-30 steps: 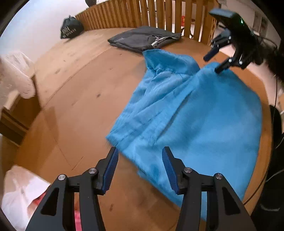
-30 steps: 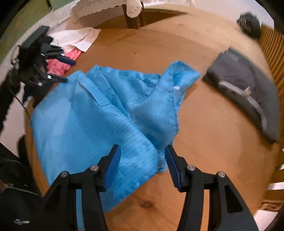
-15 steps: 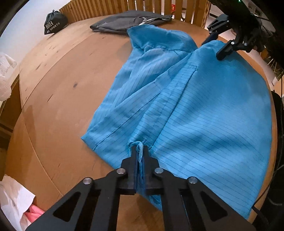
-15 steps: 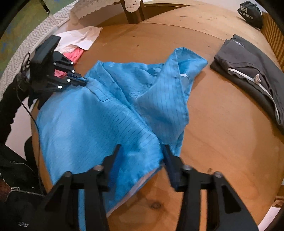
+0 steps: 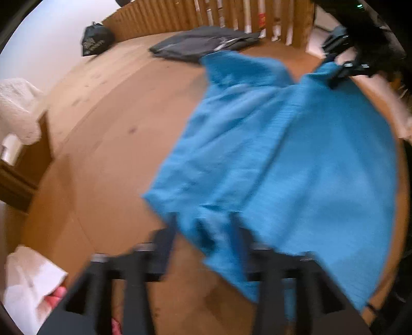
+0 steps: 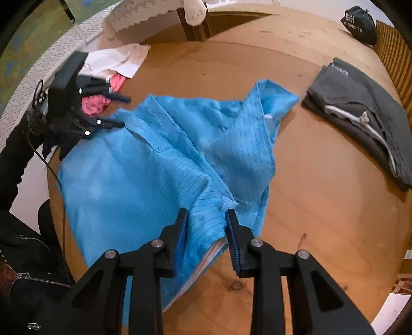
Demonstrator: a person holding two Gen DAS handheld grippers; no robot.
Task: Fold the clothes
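A blue pinstriped shirt (image 5: pixel 283 154) (image 6: pixel 154 167) lies rumpled on the round wooden table (image 5: pixel 103 128), its collar end folded over. In the blurred left wrist view my left gripper (image 5: pixel 206 229) has its jaws apart and opening, with the shirt's near hem lying loose between them. In the right wrist view the left gripper (image 6: pixel 123 112) hovers at the shirt's far left corner. My right gripper (image 6: pixel 206 221) straddles a raised fold at the opposite edge. Its jaws are closing and the fold fills the gap between the blue pads. From the left it shows as a dark shape (image 5: pixel 334 72).
A folded grey garment (image 6: pixel 360 108) (image 5: pixel 200 46) lies beyond the shirt. A black drawstring bag (image 6: pixel 359 24) sits at the far edge by a wooden slatted rail (image 5: pixel 180 18). White and pink clothes (image 6: pixel 116 61) lie near the left gripper. A person's dark sleeve is at lower left.
My left gripper pinched the shirt's hem half a second ago and has since let it go, jaws apart again. My right gripper's jaws have narrowed around the fold.
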